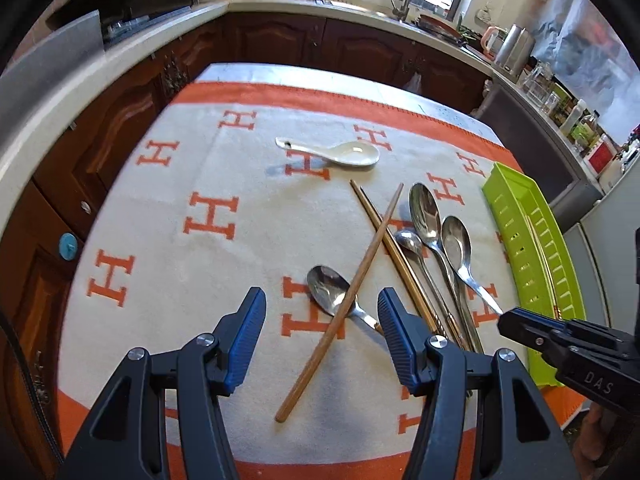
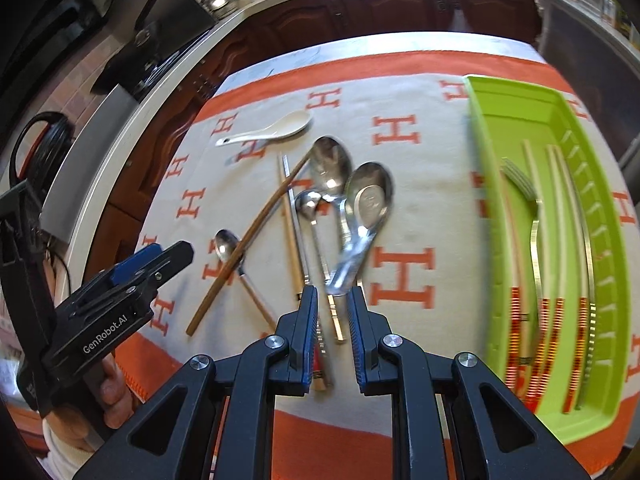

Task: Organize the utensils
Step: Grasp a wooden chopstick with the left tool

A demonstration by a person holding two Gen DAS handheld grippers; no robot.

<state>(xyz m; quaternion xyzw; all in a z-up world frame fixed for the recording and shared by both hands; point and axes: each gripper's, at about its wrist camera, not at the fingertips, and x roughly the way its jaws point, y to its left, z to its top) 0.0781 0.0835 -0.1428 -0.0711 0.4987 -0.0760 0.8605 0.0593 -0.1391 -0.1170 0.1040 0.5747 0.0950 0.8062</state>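
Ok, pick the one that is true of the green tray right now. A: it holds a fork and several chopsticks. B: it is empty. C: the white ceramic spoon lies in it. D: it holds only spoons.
A: in the right wrist view the green tray holds a metal fork beside pale chopsticks, while the white ceramic spoon and the metal spoons lie out on the cloth.
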